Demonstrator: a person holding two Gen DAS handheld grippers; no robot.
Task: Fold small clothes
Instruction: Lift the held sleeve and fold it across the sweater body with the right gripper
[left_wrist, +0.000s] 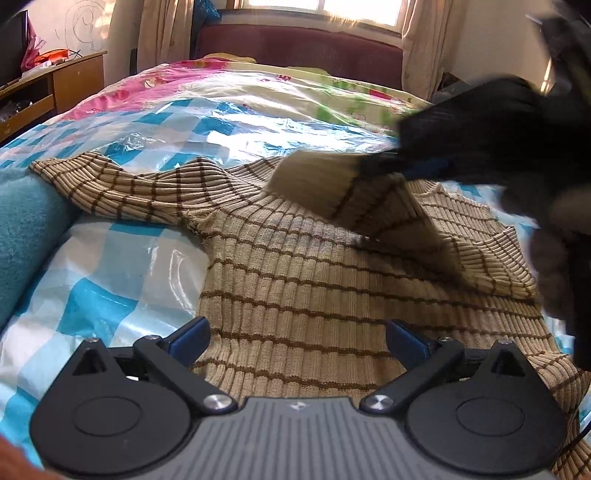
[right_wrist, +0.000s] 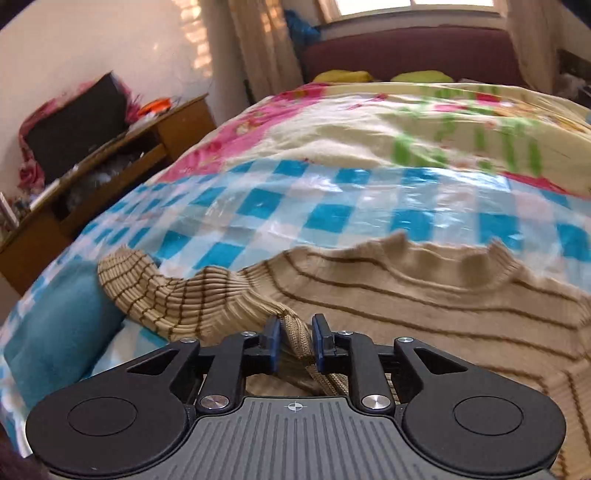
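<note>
Sunlit bedding covers the bed, a blue checked plastic sheet (left_wrist: 122, 273) under a tan striped sweater (left_wrist: 295, 288) spread flat near the front edge. Low over the sweater's hem, the left gripper (left_wrist: 297, 338) points downward with its jaws wide apart and nothing between them. From the right, the right gripper (right_wrist: 294, 341), jaws narrow, pinches a fold of the sweater's sleeve lifted over the body. A teal blanket (right_wrist: 62, 332) crowds the left edge; bare sheet lies open beyond the collar.
</note>
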